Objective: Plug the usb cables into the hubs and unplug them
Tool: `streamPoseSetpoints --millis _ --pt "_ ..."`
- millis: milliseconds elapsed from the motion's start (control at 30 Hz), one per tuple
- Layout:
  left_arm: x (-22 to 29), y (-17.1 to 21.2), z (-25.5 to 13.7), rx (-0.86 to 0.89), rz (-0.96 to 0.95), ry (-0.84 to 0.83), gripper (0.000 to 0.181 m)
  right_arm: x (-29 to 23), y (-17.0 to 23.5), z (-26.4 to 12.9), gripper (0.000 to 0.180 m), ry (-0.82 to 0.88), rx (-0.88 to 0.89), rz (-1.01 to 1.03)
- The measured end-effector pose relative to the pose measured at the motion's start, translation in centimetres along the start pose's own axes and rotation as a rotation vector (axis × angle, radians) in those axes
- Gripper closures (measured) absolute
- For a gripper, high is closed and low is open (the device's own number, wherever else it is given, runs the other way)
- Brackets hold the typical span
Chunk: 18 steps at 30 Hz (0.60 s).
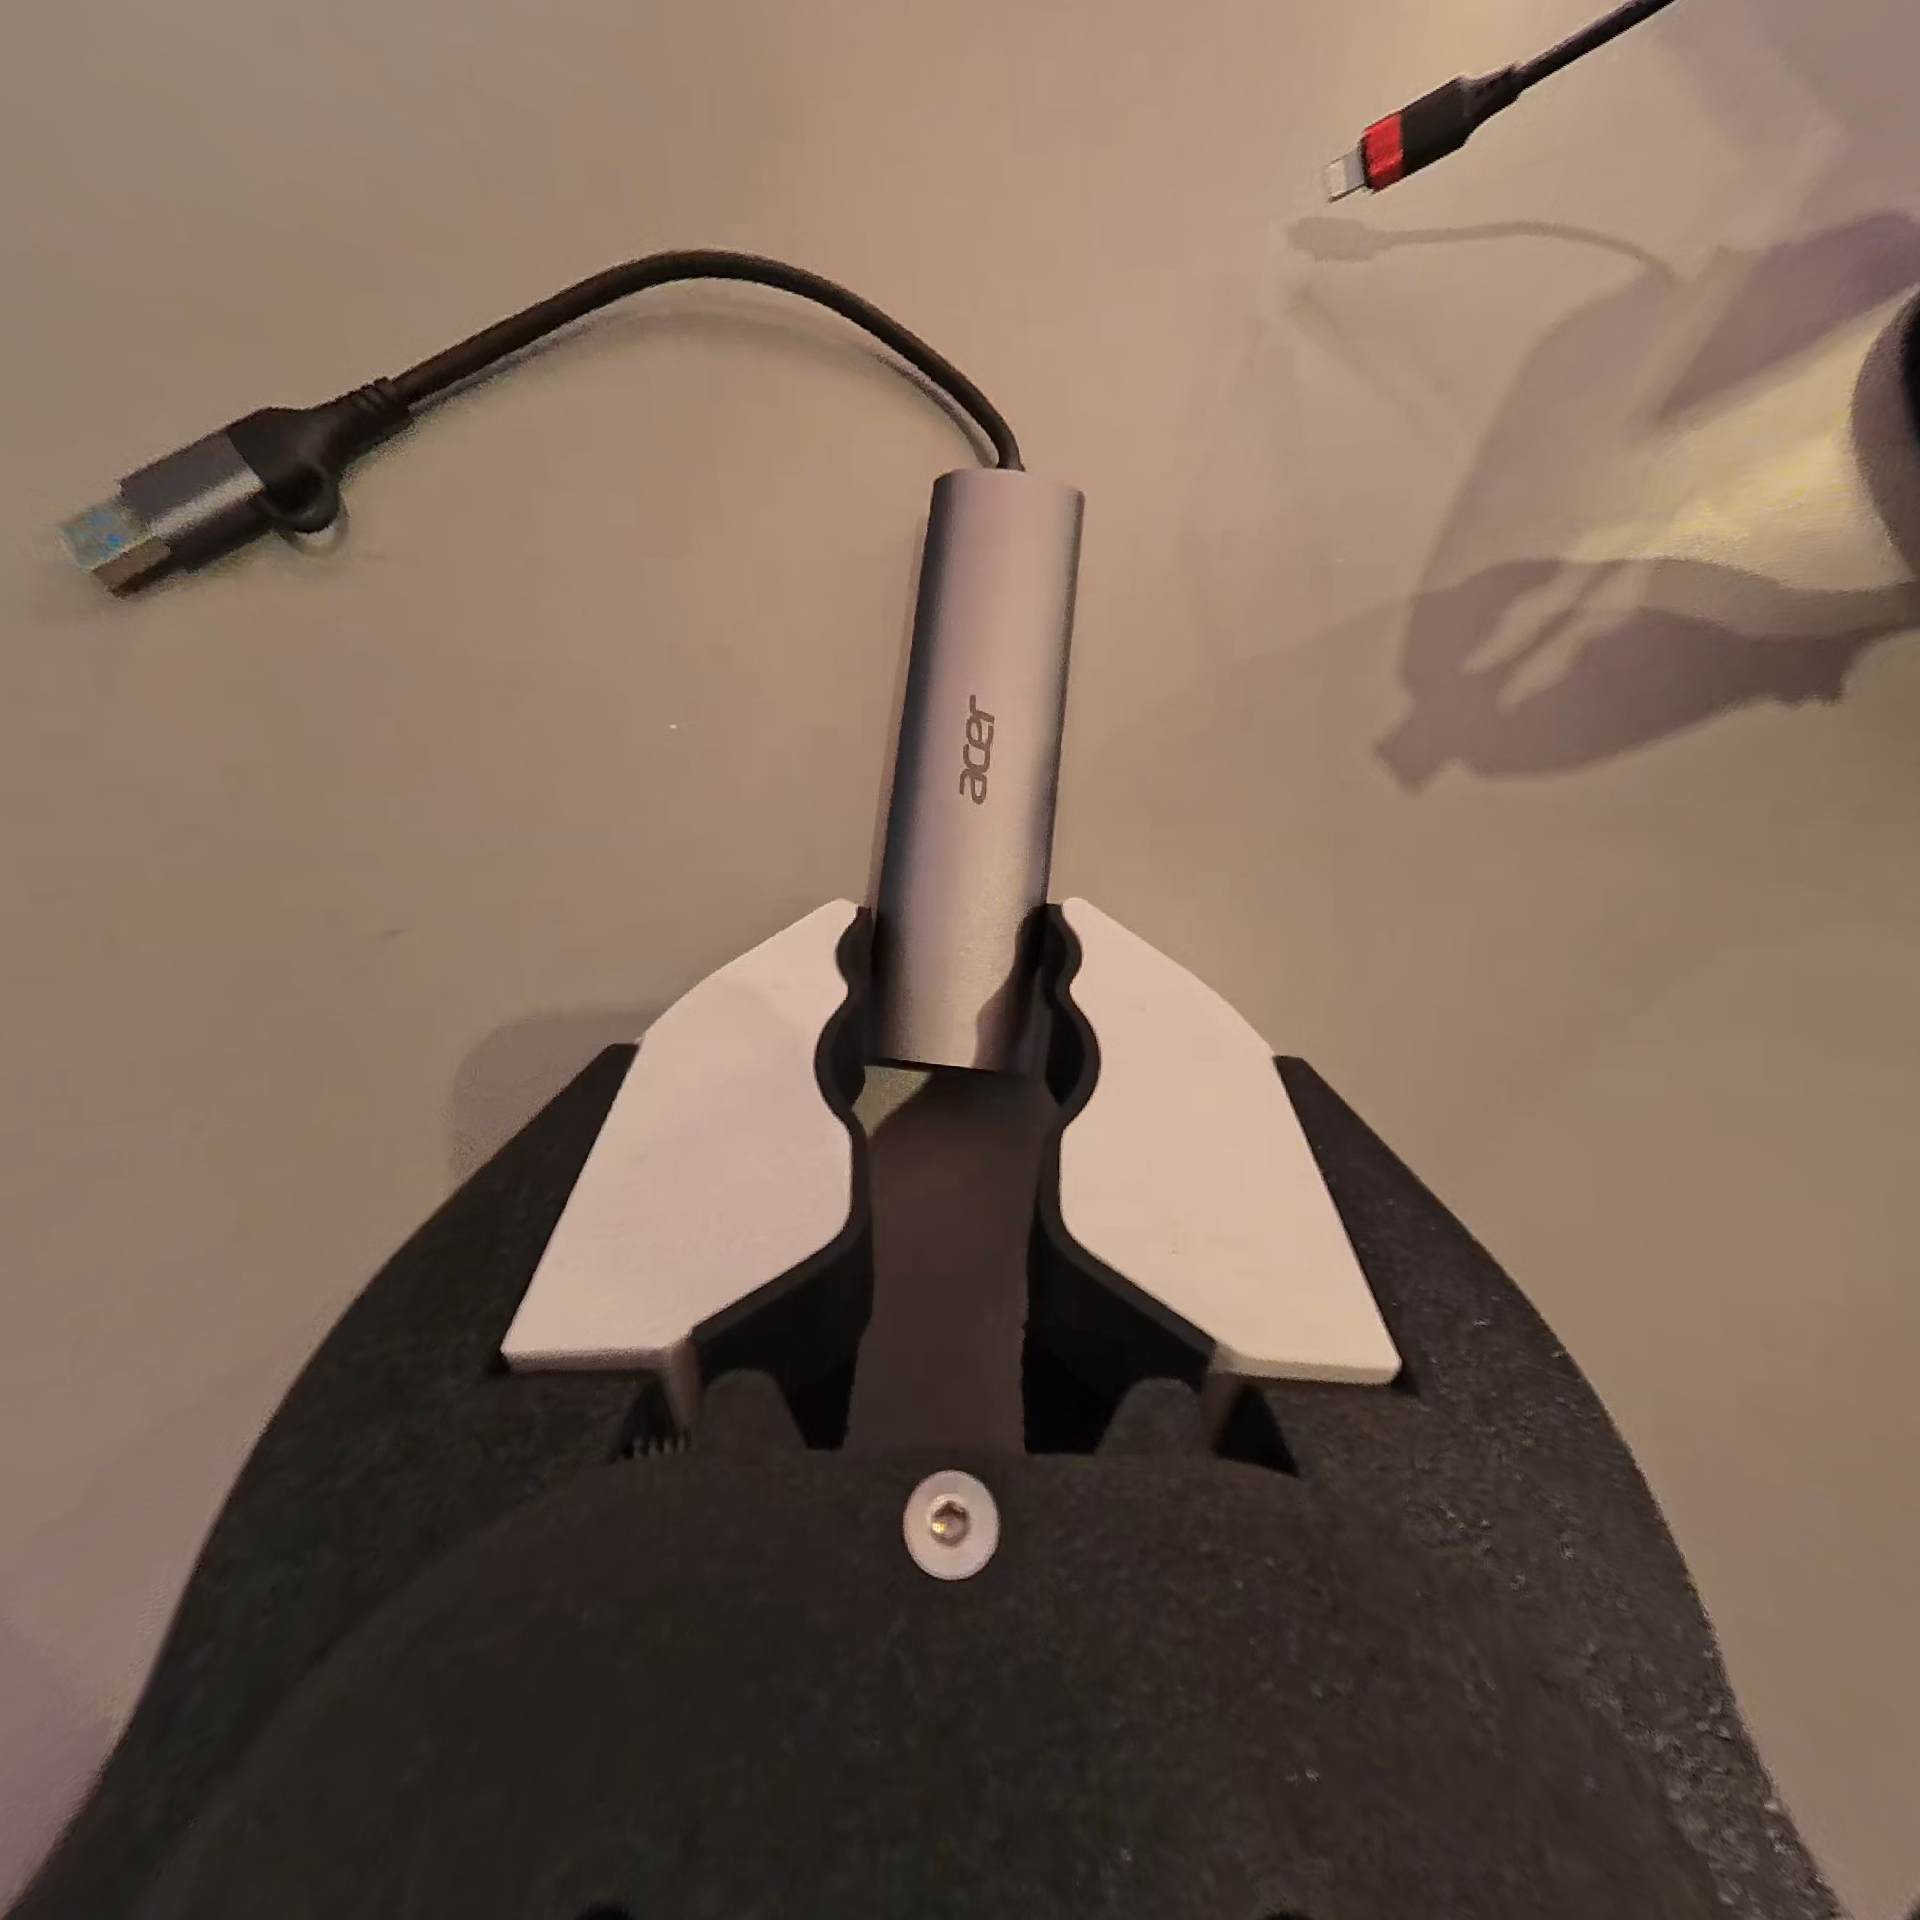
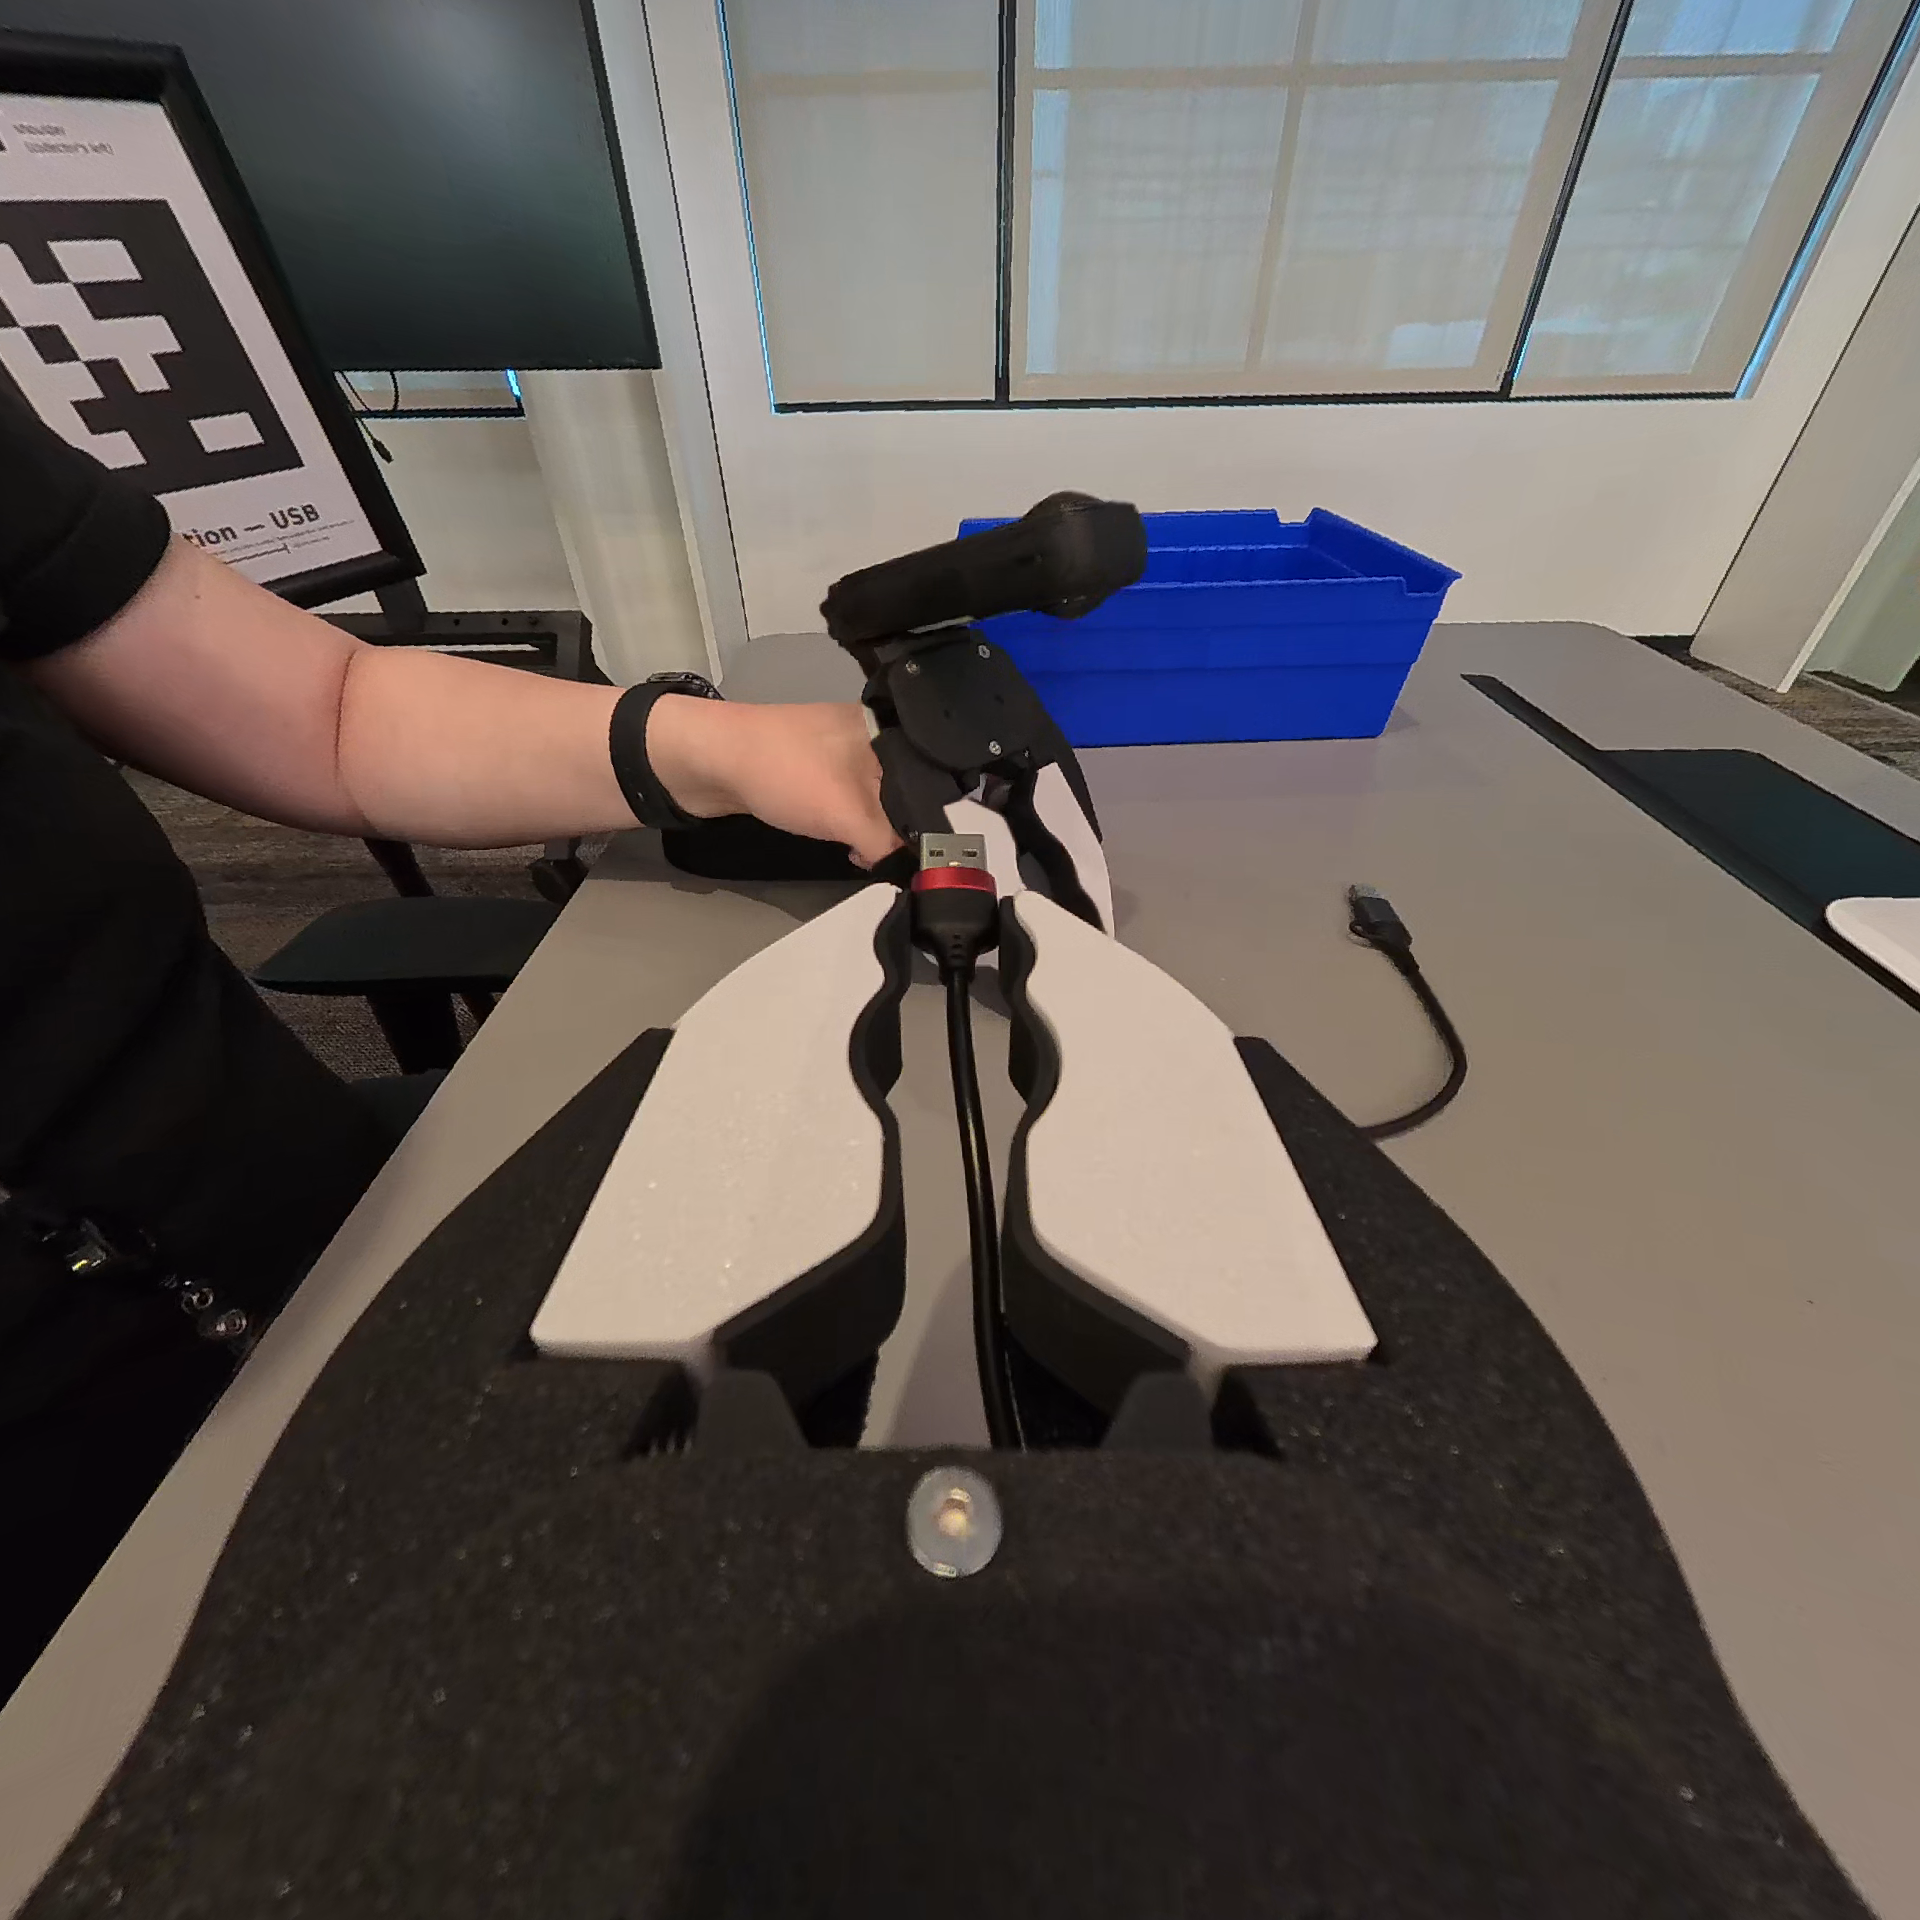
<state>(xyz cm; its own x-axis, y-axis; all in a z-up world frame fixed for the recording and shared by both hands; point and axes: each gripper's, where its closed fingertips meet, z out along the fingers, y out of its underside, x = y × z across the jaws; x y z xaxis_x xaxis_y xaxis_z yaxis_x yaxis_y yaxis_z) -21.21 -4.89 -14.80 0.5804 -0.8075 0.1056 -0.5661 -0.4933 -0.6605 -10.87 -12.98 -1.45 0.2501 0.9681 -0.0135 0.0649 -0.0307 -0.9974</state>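
The left gripper [image 1: 951,971] is clamping the near end of the grey hub [image 1: 977,748], which is lying on the tabletop [image 1: 520,883]. The hub's black lead [image 1: 727,272] is curving away to its plug [image 1: 166,520]. The right gripper [image 2: 954,914] is pinching the red-collared USB plug [image 2: 953,868], its cable [image 2: 977,1195] running back between the fingers. A blue bin [image 2: 1247,644] is sitting at the far edge.

Grey hub [image 1: 977,769] flat on the table, pigtail curled left — black red-collared USB cable [image 2: 954,894] unplugged, held aloft.
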Motion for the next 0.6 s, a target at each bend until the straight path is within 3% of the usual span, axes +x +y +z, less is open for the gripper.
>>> streamPoseSetpoints --millis 600 --pt "2.4 -4.7 -5.1 0.209 -0.063 0.224 0.15 0.7 1.8 0.9 0.165 0.042 -0.083 0.013"
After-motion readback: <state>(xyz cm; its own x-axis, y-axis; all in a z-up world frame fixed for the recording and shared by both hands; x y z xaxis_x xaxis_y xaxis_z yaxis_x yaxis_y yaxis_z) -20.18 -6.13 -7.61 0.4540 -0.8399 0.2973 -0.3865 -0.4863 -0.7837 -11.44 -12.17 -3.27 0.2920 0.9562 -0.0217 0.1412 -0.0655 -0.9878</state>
